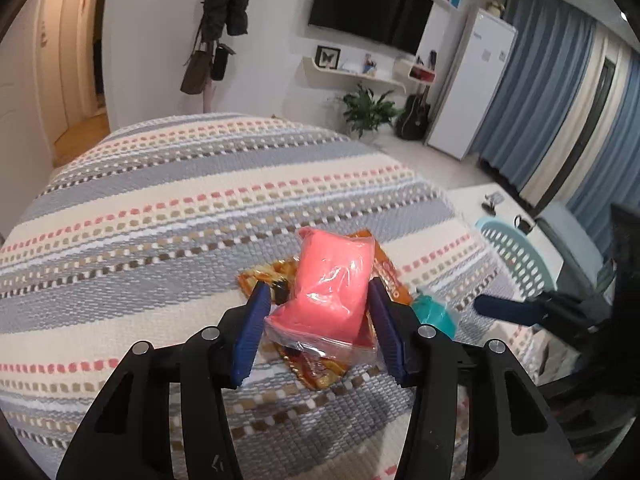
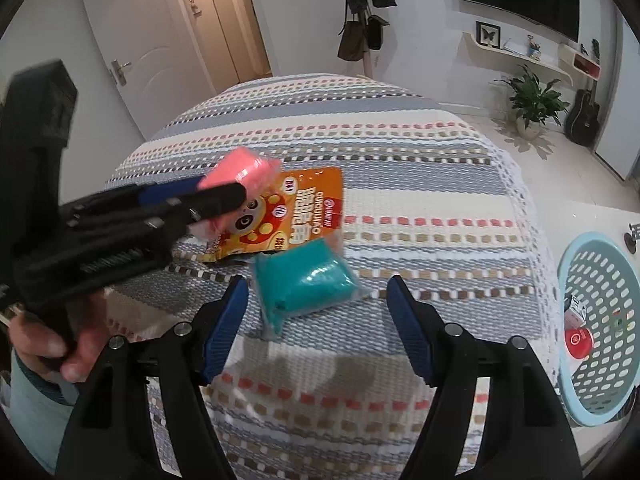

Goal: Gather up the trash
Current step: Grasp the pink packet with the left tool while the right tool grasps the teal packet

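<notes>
Basket (image 2: 600, 280) holds a red round item (image 2: 577, 342).

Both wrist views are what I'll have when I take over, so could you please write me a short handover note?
Left gripper: jaws around the pink packet, seemingly gripping it above the orange snack wrapper.
Right gripper: open, empty, just short of the teal packet on the striped cloth.
Done: the blue basket to the right already holds a few items.
Left: drop the pink packet in the basket, then collect the teal packet and the wrapper.
</notes>
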Motion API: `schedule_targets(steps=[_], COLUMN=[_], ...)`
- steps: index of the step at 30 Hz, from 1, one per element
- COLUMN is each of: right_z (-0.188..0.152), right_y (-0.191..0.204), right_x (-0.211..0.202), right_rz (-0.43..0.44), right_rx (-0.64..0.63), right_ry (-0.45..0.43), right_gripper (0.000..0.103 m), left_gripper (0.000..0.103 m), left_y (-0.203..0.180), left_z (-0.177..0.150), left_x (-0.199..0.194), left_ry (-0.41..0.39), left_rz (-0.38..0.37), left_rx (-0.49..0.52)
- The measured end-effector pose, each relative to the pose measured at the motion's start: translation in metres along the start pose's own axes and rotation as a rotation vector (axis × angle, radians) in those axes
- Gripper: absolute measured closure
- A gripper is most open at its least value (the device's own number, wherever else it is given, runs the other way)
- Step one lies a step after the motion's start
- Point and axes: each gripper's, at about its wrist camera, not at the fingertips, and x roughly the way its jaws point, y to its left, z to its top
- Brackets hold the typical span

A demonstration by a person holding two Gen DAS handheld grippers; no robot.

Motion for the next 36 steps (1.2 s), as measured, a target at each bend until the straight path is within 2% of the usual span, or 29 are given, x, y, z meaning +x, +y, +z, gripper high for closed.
schedule_targets(steps=[8,9,11,17,24,32,36], right_z=[0.005,0.004,0.003,0.000,0.005,0.007,0.005], right_y=[0.006,0.007,0.011,0.021,0.001,-0.037,-0.070], right_x=[0.026,0.027,0.027,0.021,-0.017,-0.056,-0.073], right_rz=[-0.028,-0.029,-0.036,-0.079,-0.075,-0.092,-0.114], right_rx=[-0.030,-0.037,-0.059,-0.108,-0.067,0.004,0.074], right_ry=[0.041,0.041,0.039,0.020,-0.067,-0.162,-0.201], right_gripper=[0.030,0.031,0.042,0.046,0.046,0.046,0.046], left_gripper=[0.054,0.054,0.054,0.054,0.054,0.054,0.054], left_y=[0.032,0.034,0.040,0.040,0.019,-0.033,-0.061], left_z=[0.009,0.010,0.012,0.020,0.034,0.055,0.065], left_x=[-0.030,-0.033,-0.039,-0.053,-0.068,-0.074,-0.069], left_ry=[-0.057,-0.063,-0.078,-0.111,-0.150,-0.190,-0.190], left_rz=[-0.048,-0.050,-0.049,-0.038,-0.047,-0.068,-0.090], left_rx=[-0.103,-0.110,-0.125,-0.131,-0.097,0.001,0.050])
